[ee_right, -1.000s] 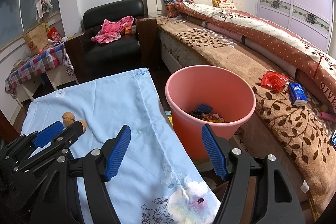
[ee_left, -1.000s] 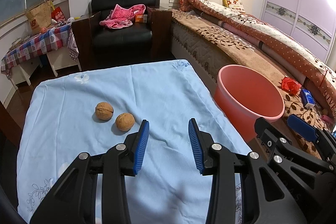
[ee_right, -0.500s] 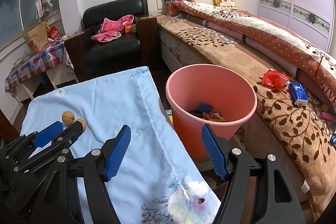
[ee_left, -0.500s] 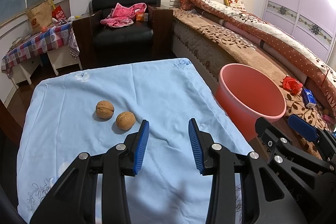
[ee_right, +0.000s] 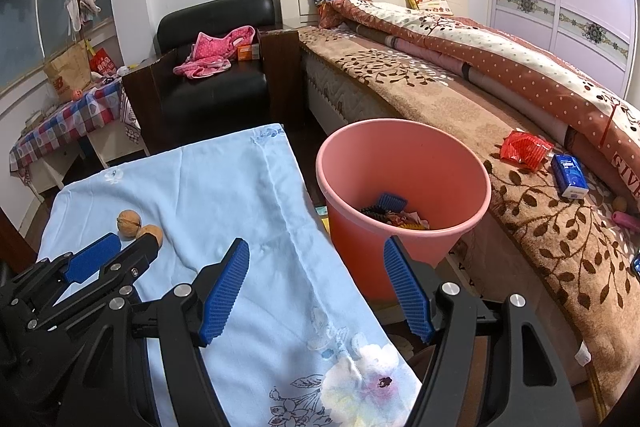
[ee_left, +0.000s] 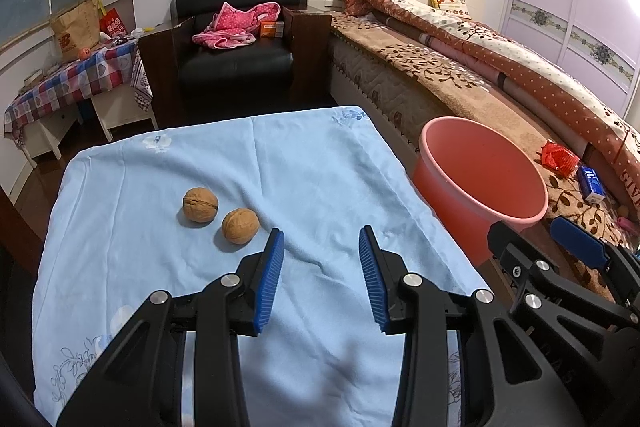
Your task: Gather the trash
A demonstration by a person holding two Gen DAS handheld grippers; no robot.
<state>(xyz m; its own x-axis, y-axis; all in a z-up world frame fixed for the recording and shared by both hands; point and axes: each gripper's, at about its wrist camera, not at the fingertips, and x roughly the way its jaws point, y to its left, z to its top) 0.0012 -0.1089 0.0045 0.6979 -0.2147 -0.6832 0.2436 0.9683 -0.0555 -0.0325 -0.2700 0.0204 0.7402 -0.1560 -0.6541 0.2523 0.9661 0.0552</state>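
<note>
Two walnuts (ee_left: pixel 200 205) (ee_left: pixel 240 225) lie side by side on a light blue cloth (ee_left: pixel 304 163) over a table. My left gripper (ee_left: pixel 320 239) hovers open just right of the nearer walnut, with nothing between its blue pads. The walnuts (ee_right: pixel 129 223) also show at the left of the right wrist view. A pink bucket (ee_right: pixel 404 151) stands on the floor between table and bed, with scraps of trash in its bottom. My right gripper (ee_right: pixel 316 251) is open and empty, over the cloth's right edge near the bucket. A red wrapper (ee_right: pixel 524 149) and a blue packet (ee_right: pixel 568 175) lie on the bed.
A bed with a brown leaf-patterned blanket (ee_right: pixel 460 115) and folded quilt fills the right side. Behind the table stand a black armchair (ee_left: pixel 236 55) with pink clothes and a small checked-cloth table (ee_left: pixel 68 83). A small pink item (ee_right: pixel 626 219) lies at the bed's near edge.
</note>
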